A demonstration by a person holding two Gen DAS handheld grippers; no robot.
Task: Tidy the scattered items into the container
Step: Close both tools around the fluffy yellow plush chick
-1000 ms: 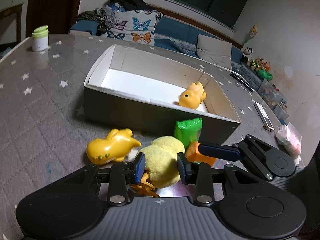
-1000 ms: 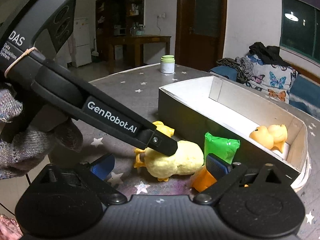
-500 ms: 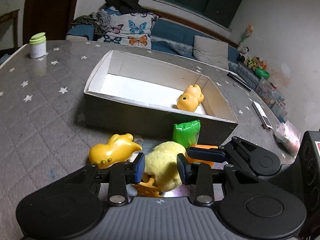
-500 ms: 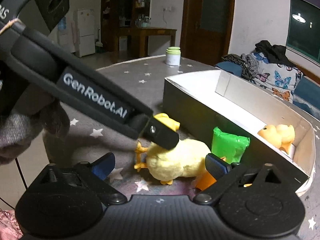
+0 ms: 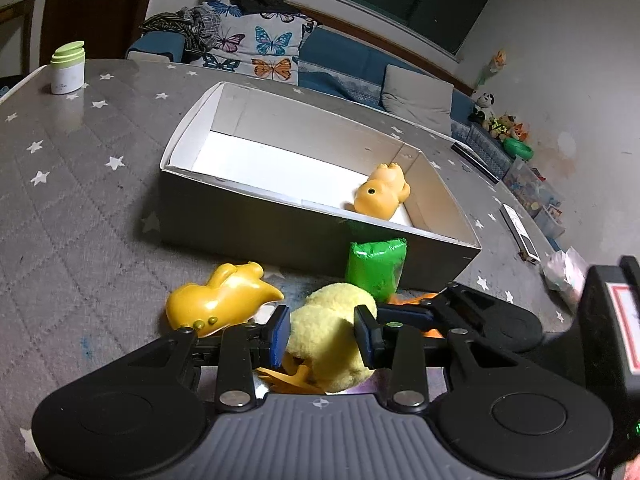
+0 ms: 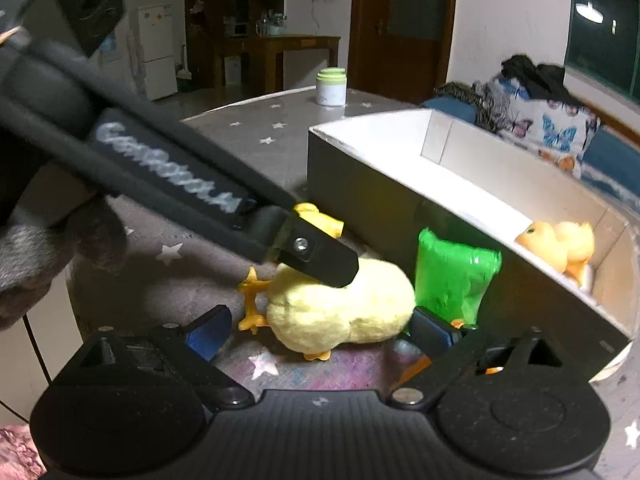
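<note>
My left gripper (image 5: 322, 336) is shut on a fluffy yellow plush duck (image 5: 334, 332), which also shows in the right wrist view (image 6: 344, 308) with its orange feet off the table. My right gripper (image 6: 320, 328) is open, its fingers either side of the duck and close to an orange item (image 6: 416, 366) on the table. A glossy yellow plastic toy (image 5: 218, 300) lies left of the duck. A green packet (image 5: 376, 266) leans on the box's near wall. The open white-lined box (image 5: 248, 220) holds an orange rubber duck (image 5: 380, 198).
A white jar with a green lid (image 5: 68, 68) stands at the table's far left corner. A remote (image 5: 520, 232) and a plastic bag (image 5: 564, 272) lie to the right of the box. A sofa with cushions (image 5: 256, 48) is behind the table.
My left gripper has lifted the plush duck slightly and drawn it back from the box. My right gripper has moved in closer around the duck and the orange item.
</note>
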